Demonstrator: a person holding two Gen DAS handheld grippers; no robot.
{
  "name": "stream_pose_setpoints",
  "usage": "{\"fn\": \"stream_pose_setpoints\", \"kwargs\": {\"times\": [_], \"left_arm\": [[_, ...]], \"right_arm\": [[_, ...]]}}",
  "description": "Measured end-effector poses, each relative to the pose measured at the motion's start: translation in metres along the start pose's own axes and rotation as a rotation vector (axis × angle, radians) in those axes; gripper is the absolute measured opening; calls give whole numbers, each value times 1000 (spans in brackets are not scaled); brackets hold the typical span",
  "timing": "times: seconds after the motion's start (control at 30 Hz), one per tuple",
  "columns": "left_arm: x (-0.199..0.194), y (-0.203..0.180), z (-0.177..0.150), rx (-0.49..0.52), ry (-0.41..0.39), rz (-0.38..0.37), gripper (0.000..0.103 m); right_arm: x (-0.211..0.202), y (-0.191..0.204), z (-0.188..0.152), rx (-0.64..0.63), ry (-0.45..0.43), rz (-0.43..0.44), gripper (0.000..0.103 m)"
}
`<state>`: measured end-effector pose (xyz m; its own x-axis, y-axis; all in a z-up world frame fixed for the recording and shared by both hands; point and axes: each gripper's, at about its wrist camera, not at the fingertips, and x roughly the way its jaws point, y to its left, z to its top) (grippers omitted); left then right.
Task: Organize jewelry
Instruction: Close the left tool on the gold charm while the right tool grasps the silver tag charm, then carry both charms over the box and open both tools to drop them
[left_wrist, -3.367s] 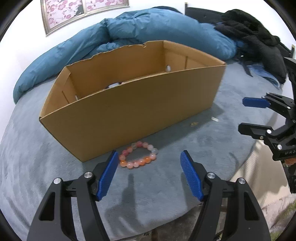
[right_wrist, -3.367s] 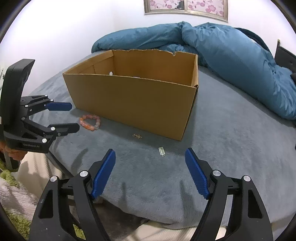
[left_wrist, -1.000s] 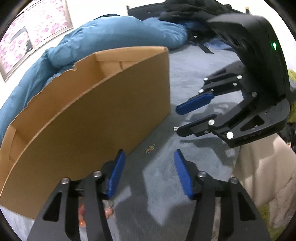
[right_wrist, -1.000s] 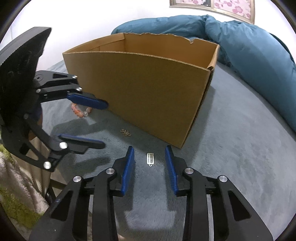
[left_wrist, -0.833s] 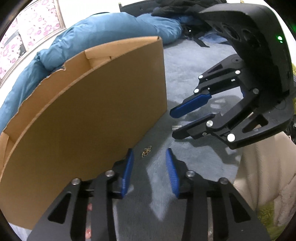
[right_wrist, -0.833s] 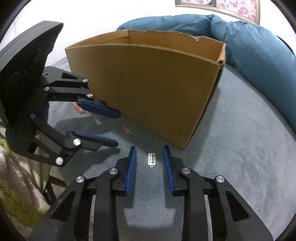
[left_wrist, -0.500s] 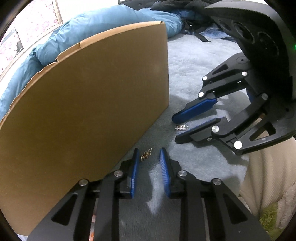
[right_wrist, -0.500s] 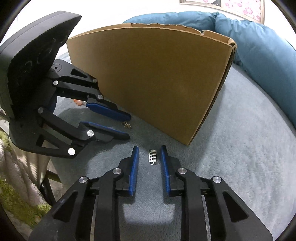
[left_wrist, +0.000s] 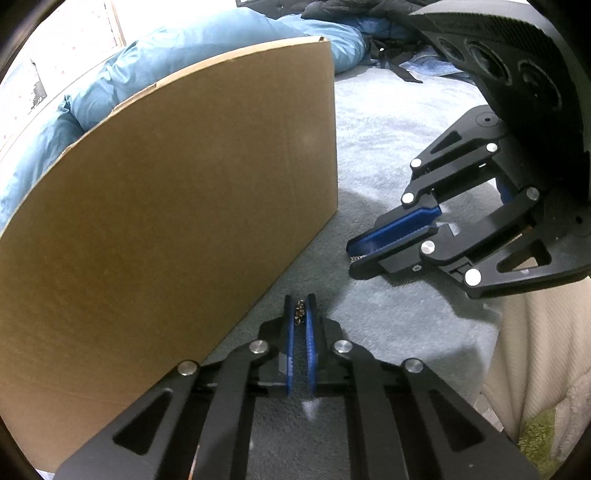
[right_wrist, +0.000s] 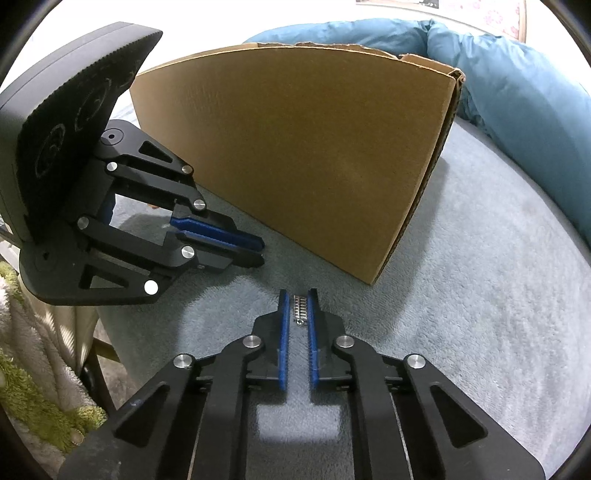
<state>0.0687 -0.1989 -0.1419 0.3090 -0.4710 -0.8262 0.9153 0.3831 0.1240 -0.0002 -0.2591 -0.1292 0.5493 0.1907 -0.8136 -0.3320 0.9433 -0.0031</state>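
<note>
Your cardboard box (left_wrist: 177, 206) stands on the grey blanket (right_wrist: 480, 314), and from both wrist views you see only its plain outer walls; what lies inside is hidden, and no print or label shows on the cardboard. Its top edge looks torn and uneven at the far corner.

Your left gripper (left_wrist: 300, 314) sits low on the blanket just beside the box's long wall. Its blue pads (left_wrist: 289, 332) are drawn almost together, and the small gold chain piece (left_wrist: 298, 312) is pinched between their tips. From the right wrist view, that same gripper (right_wrist: 258, 247) shows its fingers nearly parallel and close, tips touching the blanket.

Your right gripper (right_wrist: 297, 314) is near the box's front corner. Its pads (right_wrist: 283, 332) stand a narrow gap apart, with the silver ladder-shaped charm (right_wrist: 300, 312) lying between them on the blanket; you cannot tell whether the pads actually press it. In the left wrist view, a bit of the silver charm (left_wrist: 355, 259) peeks out at that gripper's (left_wrist: 356, 254) tips.

A blue duvet (right_wrist: 498, 59) is bunched behind the box. No writing on either gripper body can be read.
</note>
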Motion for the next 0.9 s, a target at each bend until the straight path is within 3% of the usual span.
{"fn": "stream_pose_setpoints", "kwargs": {"times": [0.53, 0.9], "left_arm": [[-31, 2, -3, -41, -37, 20, 4], [-73, -3, -1, -45, -84, 71, 4]], "right_arm": [[-17, 0, -2, 51, -28, -30, 5], [-55, 8, -4, 82, -98, -83, 5]]}}
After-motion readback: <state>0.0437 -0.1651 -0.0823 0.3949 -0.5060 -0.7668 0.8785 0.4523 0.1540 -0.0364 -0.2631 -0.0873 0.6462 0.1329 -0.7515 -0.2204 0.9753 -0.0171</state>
